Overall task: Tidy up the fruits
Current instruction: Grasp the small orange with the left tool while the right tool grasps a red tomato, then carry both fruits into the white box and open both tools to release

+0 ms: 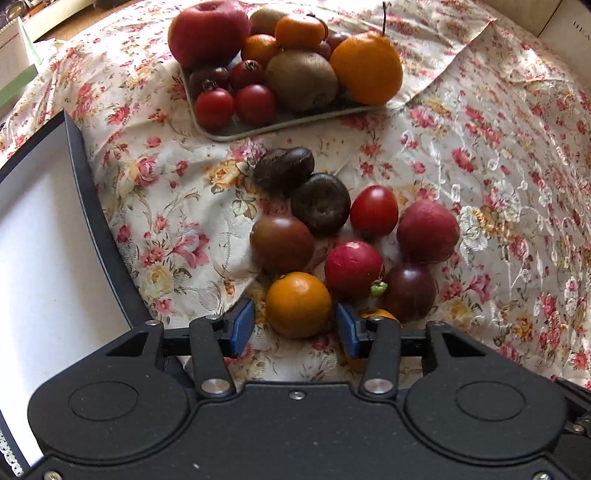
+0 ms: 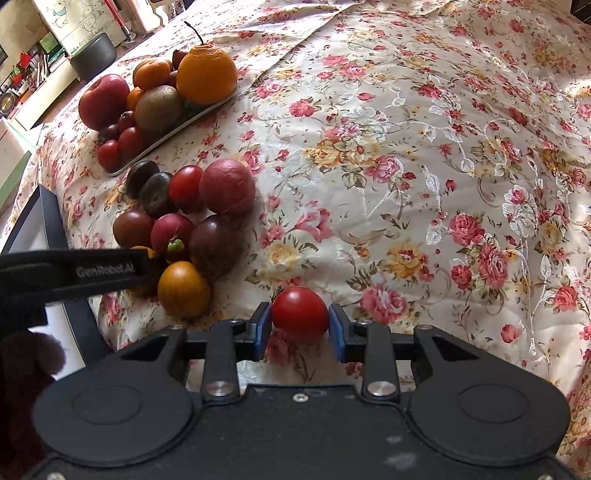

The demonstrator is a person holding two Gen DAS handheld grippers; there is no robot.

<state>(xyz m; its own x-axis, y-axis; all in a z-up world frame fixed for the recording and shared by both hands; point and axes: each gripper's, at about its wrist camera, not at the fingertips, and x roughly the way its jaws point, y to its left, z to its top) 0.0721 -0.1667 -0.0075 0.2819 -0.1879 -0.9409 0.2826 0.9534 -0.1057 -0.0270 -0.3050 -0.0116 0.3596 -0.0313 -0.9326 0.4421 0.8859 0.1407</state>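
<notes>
- left wrist view: left gripper (image 1: 295, 326) jaws stand wide, one blue pad on each side of a small orange fruit (image 1: 298, 305). pads look clear of its skin, gaps on both sides, so nothing gripped.
- that orange fruit sits on the floral cloth (image 1: 480, 155) at the near end of a loose cluster: a pink-red fruit with a green stub (image 1: 354, 268), dark tomatoes (image 1: 282, 243), a red tomato (image 1: 373, 210), a large reddish fruit (image 1: 427, 230), two dark brown fruits (image 1: 320, 204) further up.
- a second orange fruit (image 1: 380, 314) shows just behind the right-hand pad, mostly hidden.
- tray (image 1: 236, 133) toward the far edge of the cloth, piled: an apple (image 1: 207, 31), kiwis, mandarins, a big stemmed orange (image 1: 366, 70), small red tomatoes at its near-left corner.
- dark-framed white panel (image 1: 44, 236) along the left edge of the cloth.
- right wrist view: right gripper (image 2: 300, 325) closed on a red cherry tomato (image 2: 300, 314), both blue pads pressed against its sides. cannot tell if it's lifted or resting on the cloth.
- tomato is well apart from the cluster, to its right, over bare cloth. left gripper's body is at the left of this view, over the cluster.
</notes>
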